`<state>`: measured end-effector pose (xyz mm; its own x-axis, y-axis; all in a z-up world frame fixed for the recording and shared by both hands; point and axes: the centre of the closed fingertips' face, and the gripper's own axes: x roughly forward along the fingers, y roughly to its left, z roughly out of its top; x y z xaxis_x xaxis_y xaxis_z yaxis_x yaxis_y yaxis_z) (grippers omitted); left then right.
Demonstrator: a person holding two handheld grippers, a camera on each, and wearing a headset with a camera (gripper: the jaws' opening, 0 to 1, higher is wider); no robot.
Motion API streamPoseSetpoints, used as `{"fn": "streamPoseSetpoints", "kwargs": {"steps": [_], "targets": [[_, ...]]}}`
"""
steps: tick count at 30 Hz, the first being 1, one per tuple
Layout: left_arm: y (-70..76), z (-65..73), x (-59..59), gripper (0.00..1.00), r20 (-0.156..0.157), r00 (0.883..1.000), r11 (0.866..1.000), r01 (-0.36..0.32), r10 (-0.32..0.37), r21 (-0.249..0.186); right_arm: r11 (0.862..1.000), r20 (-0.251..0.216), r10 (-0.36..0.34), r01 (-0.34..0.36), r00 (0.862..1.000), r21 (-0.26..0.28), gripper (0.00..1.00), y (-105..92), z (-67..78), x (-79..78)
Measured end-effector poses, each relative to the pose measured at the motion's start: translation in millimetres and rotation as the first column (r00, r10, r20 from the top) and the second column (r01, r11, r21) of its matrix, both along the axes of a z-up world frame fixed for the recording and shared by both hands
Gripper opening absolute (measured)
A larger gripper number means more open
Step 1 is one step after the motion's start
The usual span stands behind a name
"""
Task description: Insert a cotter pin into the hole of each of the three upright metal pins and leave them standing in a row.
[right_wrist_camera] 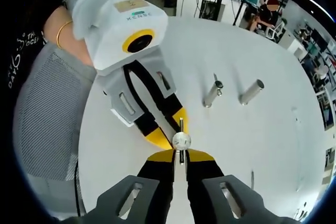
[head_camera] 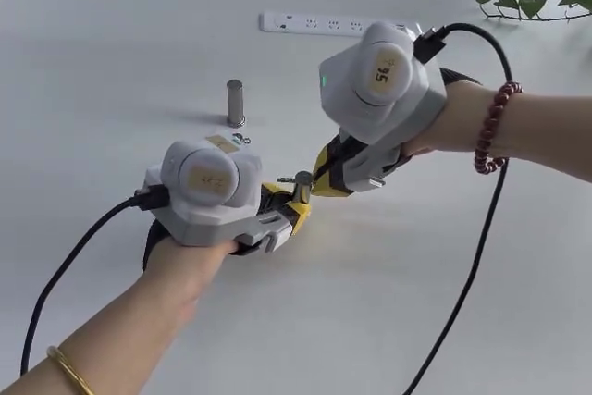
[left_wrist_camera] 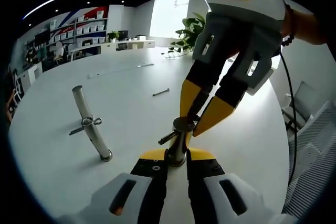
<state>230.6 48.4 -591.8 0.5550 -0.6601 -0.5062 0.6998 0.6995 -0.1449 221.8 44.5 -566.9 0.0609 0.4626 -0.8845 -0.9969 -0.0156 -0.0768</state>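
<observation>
Left tool (left_wrist_camera: 177, 155) clamped on the held pin (left_wrist_camera: 180, 132), raised above the surface (left_wrist_camera: 247, 129). Right tool (right_wrist_camera: 180, 156) closed on a cotter pin (right_wrist_camera: 181, 125), which apparently passes through that pin's hole. A second pin (left_wrist_camera: 92, 125) and a third pin (right_wrist_camera: 252, 92) stand on the surface beyond.

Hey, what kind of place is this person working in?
Most likely an open-plan office or lab workspace. There is a large white table with a power strip on it, shelves of storage boxes along the far wall, and a potted plant beyond the table.
</observation>
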Motion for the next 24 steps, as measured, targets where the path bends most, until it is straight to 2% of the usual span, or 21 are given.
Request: {"fn": "streamPoseSetpoints", "kwargs": {"steps": [3, 14, 24], "targets": [[-0.1, 0.1, -0.1, 0.12, -0.002, 1.000, 1.000, 0.000, 0.000, -0.003, 1.000, -0.005, -0.021, 0.021, 1.000, 0.008, 0.09, -0.6, 3.3, 0.2], [0.2, -0.2, 0.4, 0.12, -0.012, 1.000, 1.000, -0.006, 0.006, -0.010, 0.998, -0.003, -0.059, 0.059, 0.998, -0.004, 0.02, -12.2, 6.1, -1.2], [0.3, -0.3, 0.4, 0.12, -0.013, 1.000, 1.000, -0.005, 0.005, -0.015, 0.998, 0.002, -0.062, 0.062, 0.998, 0.011, 0.00, -8.0, 6.4, 1.3]]}}
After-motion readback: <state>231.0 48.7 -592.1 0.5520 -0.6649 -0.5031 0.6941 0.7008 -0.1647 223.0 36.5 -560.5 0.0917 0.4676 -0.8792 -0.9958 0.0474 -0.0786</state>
